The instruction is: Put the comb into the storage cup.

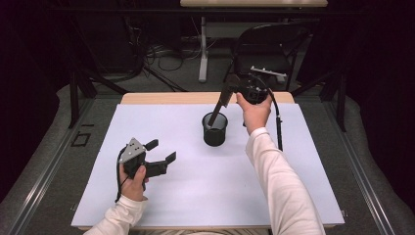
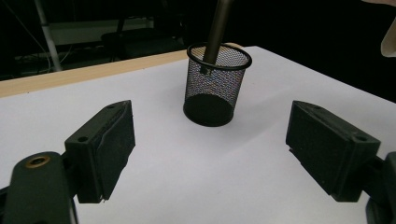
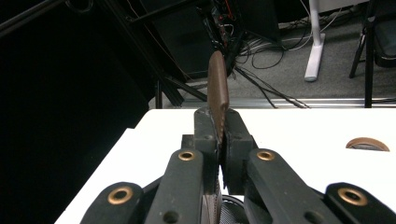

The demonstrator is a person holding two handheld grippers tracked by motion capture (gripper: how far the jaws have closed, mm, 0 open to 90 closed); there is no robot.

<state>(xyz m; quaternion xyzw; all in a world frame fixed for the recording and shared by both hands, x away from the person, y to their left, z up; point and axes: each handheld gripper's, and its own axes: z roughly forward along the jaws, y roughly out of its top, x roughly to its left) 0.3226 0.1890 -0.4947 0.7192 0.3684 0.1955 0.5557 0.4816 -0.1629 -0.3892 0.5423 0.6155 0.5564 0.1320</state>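
Inspection of the high view finds the right gripper (image 1: 229, 90) raised above the far side of the white table (image 1: 195, 196), held in the person's right hand (image 1: 254, 113). We see its jaws closed flat on a thin dark utensil (image 1: 219, 105), which slants down and to the left into the black mesh cup (image 1: 215, 129). In the right gripper view, we note the utensil's brown handle (image 3: 217, 88) pinched edge-on between the two jaws and rising past them. We cannot tell what kind of utensil it is; its lower end is hidden inside the cup.

In the left gripper view, the cup (image 2: 215, 84) stands upright on the table (image 2: 261, 186), and the utensil's shaft (image 2: 215, 32) enters its mouth near the far rim. We cannot tell whether the tip touches the bottom.

We record the left gripper (image 1: 161, 152) low over the near left part of the table, well apart from the cup, held in the left hand (image 1: 133, 183). Its jaws stand wide apart with nothing between them, and they point towards the cup.
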